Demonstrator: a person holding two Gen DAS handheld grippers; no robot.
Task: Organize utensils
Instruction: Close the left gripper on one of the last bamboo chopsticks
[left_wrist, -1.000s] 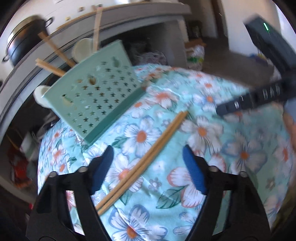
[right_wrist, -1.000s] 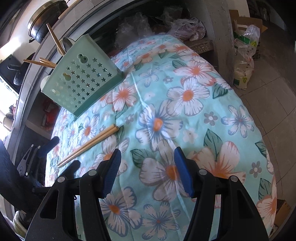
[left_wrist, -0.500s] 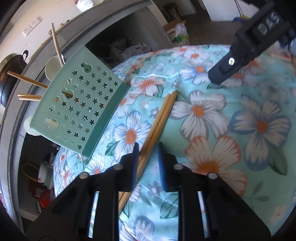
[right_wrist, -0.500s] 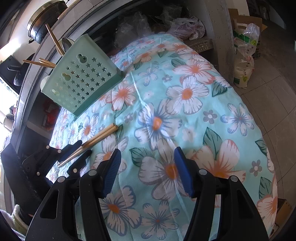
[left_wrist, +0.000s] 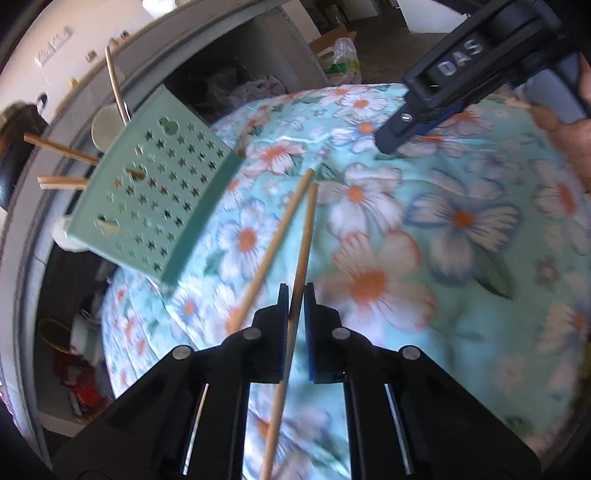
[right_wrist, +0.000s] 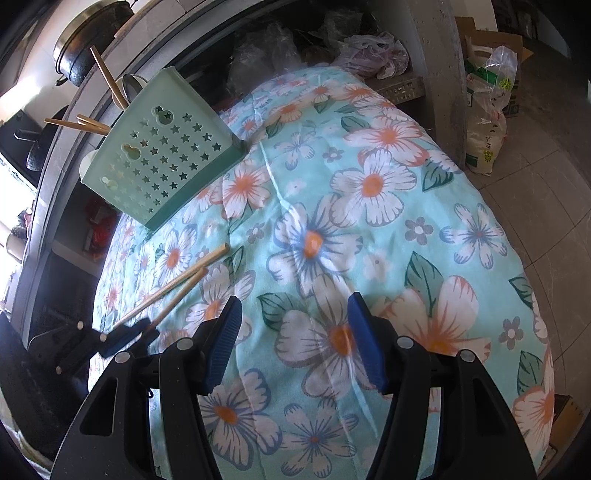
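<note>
The left gripper (left_wrist: 294, 295) has its jaws clamped on one chopstick (left_wrist: 301, 254), lifted clear of its twin (left_wrist: 271, 249) lying on the floral cloth (left_wrist: 461, 258). The right gripper (right_wrist: 293, 332) hovers spread and empty. The pickup looks done; next, the stick needs carrying into the green holder (left_wrist: 155, 192)

Two loose chopsticks (left_wrist: 306, 229) lay by one green holder (right_wrist: 162, 162), which held three more chopsticks (right_wrist: 92, 125).
</note>
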